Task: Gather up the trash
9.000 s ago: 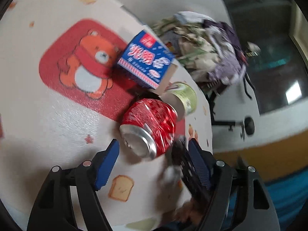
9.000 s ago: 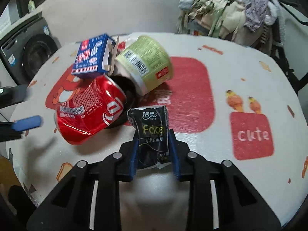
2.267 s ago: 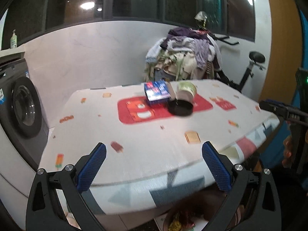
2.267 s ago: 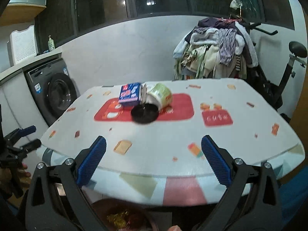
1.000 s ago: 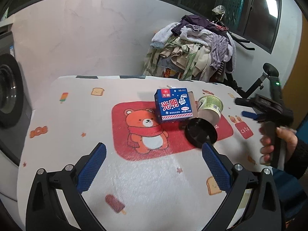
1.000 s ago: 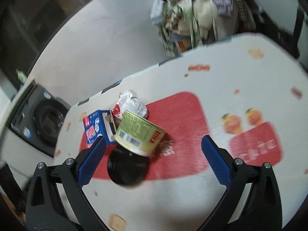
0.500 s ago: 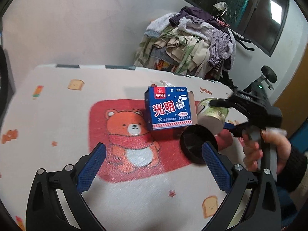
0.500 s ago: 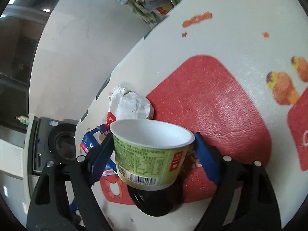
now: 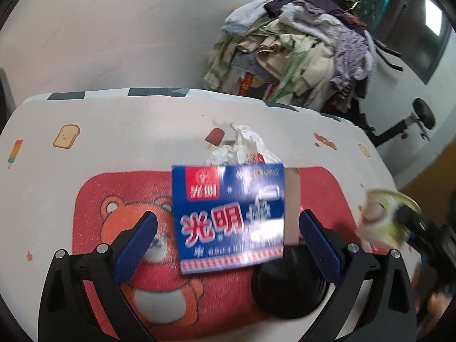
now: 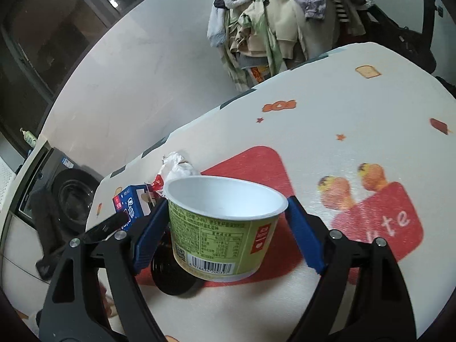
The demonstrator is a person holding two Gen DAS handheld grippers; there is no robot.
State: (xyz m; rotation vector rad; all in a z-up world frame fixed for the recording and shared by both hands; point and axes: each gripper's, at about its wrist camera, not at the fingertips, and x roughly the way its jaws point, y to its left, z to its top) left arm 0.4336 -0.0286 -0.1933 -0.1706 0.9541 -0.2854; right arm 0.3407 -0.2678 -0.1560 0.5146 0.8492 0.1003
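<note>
Cup [image 10: 225,225] between right hand-held gripper [image 10: 226,233] pads

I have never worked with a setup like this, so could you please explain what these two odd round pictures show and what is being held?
There is no robot here. A person holds a hand-operated gripper in each hand, and each gripper carries a wide-angle camera that looks out along its two blue-padded fingers, hence the round, bent pictures.

One picture looks along the left gripper. Its fingers stand apart on either side of a blue carton without touching it. Behind the carton lies a crumpled wrapper, and beside it a black lid, all on a table with a cartoon-print cloth.

The other picture looks along the right gripper. Its jaws have just closed in around a green paper cup, which it grips by the sides, open end up. The job is collecting this rubbish.
</note>
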